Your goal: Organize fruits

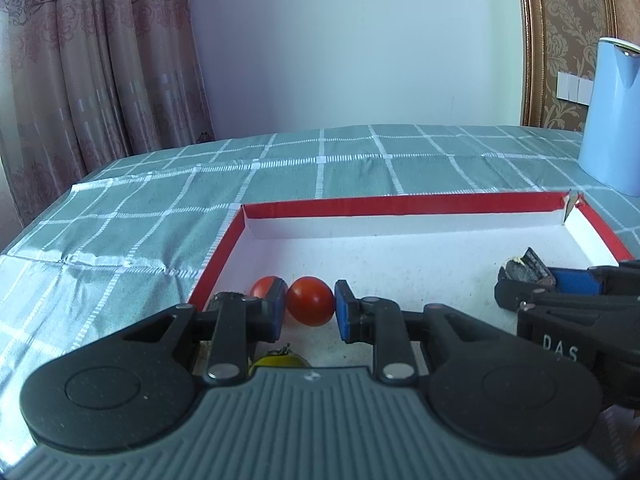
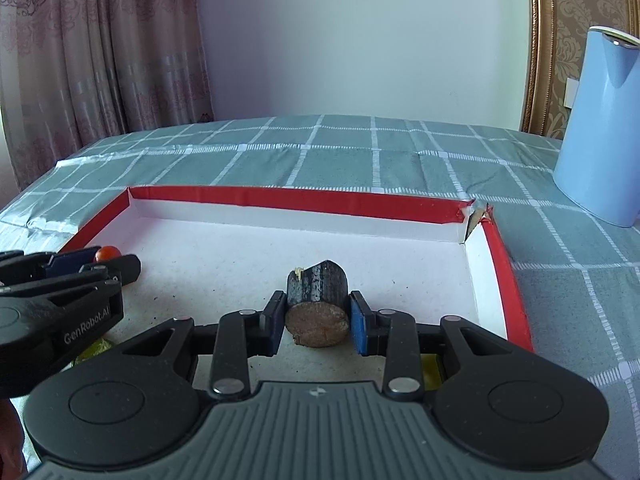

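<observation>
A shallow box [image 1: 400, 202] with a red rim and a white floor lies on the table. My left gripper [image 1: 310, 303] hangs low over its left side, shut on a red tomato [image 1: 310, 296]. A second red tomato [image 1: 262, 286] sits just behind the left finger, with a dark stub [image 1: 226, 298] beside it. In the right wrist view my right gripper [image 2: 317, 316] is shut on a short dark cane piece [image 2: 316, 284] with a brown cut end, near the box [image 2: 496, 240] floor. Each gripper shows in the other's view: the right gripper [image 1: 532, 276] and the left gripper [image 2: 92, 264].
A pale blue jug [image 2: 600, 128] stands on the checked teal tablecloth [image 2: 360, 152] beyond the box's torn far right corner. A yellow-green fruit [image 1: 280, 360] lies under my left gripper. Curtains hang at the left, and a white wall is behind the table.
</observation>
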`<state>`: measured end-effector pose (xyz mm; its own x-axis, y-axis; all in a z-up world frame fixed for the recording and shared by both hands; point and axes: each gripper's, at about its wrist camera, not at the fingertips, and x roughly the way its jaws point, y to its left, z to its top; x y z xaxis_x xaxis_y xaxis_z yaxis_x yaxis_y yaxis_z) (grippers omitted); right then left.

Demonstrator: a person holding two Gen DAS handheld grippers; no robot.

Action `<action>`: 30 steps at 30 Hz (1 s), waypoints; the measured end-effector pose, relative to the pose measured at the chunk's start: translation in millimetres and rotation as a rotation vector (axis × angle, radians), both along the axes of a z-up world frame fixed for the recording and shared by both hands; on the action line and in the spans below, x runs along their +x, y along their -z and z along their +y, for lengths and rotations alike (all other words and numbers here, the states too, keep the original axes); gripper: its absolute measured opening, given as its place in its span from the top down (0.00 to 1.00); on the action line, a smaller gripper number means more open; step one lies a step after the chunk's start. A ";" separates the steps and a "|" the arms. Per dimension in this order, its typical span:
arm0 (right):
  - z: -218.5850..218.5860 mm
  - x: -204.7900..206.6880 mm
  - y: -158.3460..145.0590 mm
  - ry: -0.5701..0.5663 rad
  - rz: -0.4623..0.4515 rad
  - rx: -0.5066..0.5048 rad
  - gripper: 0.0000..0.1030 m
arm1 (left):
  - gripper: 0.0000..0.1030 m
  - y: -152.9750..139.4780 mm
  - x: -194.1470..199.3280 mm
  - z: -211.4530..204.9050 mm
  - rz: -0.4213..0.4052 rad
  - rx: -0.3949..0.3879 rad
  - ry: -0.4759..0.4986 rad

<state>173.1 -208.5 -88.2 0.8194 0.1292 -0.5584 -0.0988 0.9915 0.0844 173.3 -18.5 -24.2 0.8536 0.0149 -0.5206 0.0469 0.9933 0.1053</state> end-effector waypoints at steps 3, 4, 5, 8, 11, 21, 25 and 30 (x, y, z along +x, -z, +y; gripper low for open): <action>-0.6 0.0 -0.4 0.006 -0.006 -0.001 0.69 | 0.77 0.9 0.0 0.4 0.000 0.001 -0.006; -0.6 -0.1 -0.5 0.009 -0.007 -0.002 0.69 | 0.76 0.9 0.1 0.2 -0.002 0.004 -0.009; -0.4 0.0 -0.6 0.009 -0.006 -0.002 0.68 | 0.75 0.7 0.0 0.3 -0.004 0.005 -0.009; -0.7 0.7 0.1 0.010 0.005 0.008 0.68 | 0.68 0.0 -1.0 0.6 -0.014 0.006 -0.014; -1.9 -0.4 -0.4 0.019 0.001 0.010 0.60 | 0.55 -0.9 -3.0 1.3 -0.028 0.005 -0.020; -8.8 -8.7 -4.7 0.057 -0.049 0.047 0.35 | 0.24 -5.4 -13.0 1.1 -0.074 0.007 -0.022; -11.0 -11.1 -4.4 0.062 -0.058 0.063 0.33 | 0.18 -6.2 -16.1 0.9 -0.080 0.005 -0.023; -16.4 -19.7 -6.0 0.088 -0.093 0.073 0.21 | 0.11 -8.5 -21.8 6.1 -0.083 -0.021 -0.029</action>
